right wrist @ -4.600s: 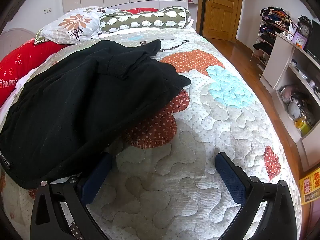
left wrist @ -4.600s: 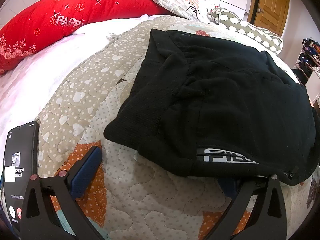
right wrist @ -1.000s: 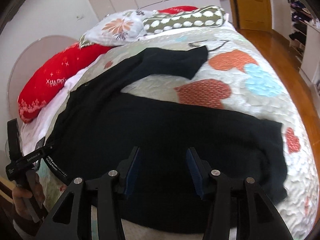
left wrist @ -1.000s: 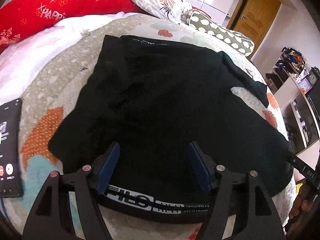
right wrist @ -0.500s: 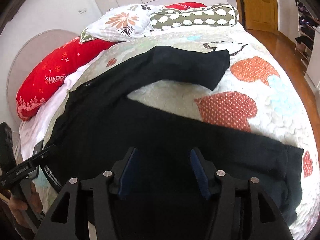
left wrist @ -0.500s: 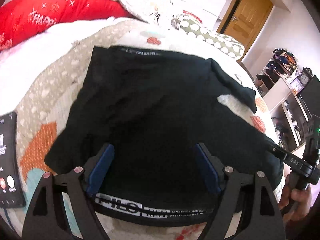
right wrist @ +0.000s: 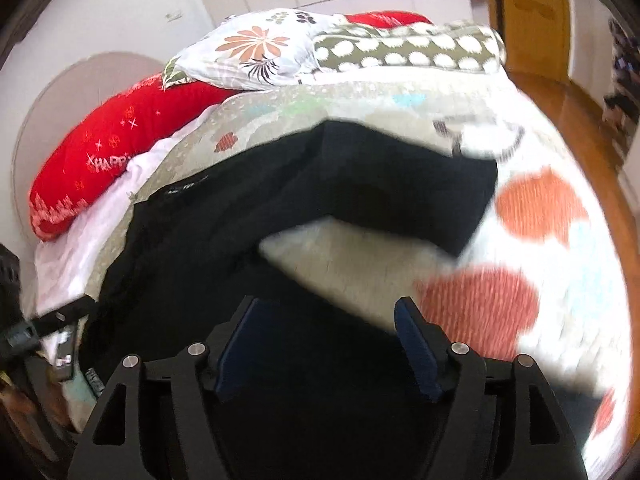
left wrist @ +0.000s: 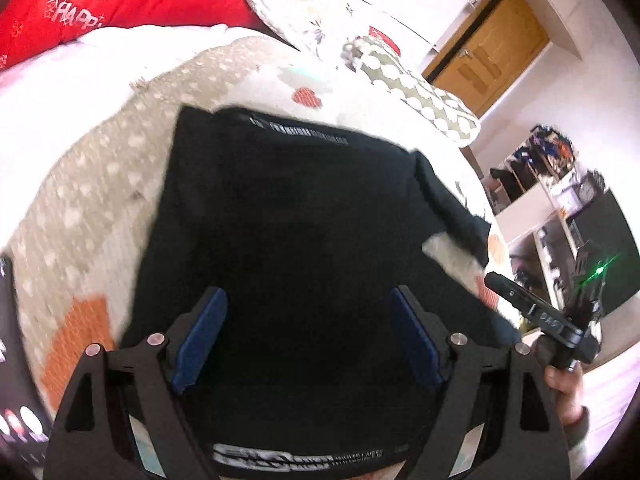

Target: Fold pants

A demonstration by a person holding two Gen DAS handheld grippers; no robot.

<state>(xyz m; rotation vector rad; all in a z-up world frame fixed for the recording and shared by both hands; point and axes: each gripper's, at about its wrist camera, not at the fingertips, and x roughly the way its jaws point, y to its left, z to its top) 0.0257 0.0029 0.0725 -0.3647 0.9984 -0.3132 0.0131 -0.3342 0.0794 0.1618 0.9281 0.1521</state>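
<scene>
- Left wrist view: my left gripper (left wrist: 308, 332) hangs over the black knit pants (left wrist: 288, 232), its jaws spread wide and released, blue pads clear of the cloth with nothing pinched between them. They have just been opening.
- Same view: the pants lie flat on the quilted bed cover with orange and teal patches (left wrist: 80, 200), the white-lettered waistband (left wrist: 280, 458) nearest the camera and one leg end (left wrist: 460, 216) angled out to the right.
- Same view: at the right edge I see a hand (left wrist: 568, 392) holding the right gripper (left wrist: 532, 312). A dark phone (left wrist: 16, 420) lies on the bed at the left edge. A red pillow with white lettering (left wrist: 80, 4) and an olive bolster with white spots (left wrist: 416, 96) sit at the far end, with a wooden door (left wrist: 488, 48) behind them.
- Right wrist view: here the right gripper (right wrist: 324, 344) also stands released above the black cloth (right wrist: 320, 380), its jaws having just been opening and nothing caught between the pads.
- Same view: the two pant legs fork apart, the far leg (right wrist: 384, 192) stretching toward the right and bare quilt (right wrist: 352, 264) showing between them. A floral white pillow (right wrist: 248, 52) leans against the red one (right wrist: 108, 152). The picture is blurred.
</scene>
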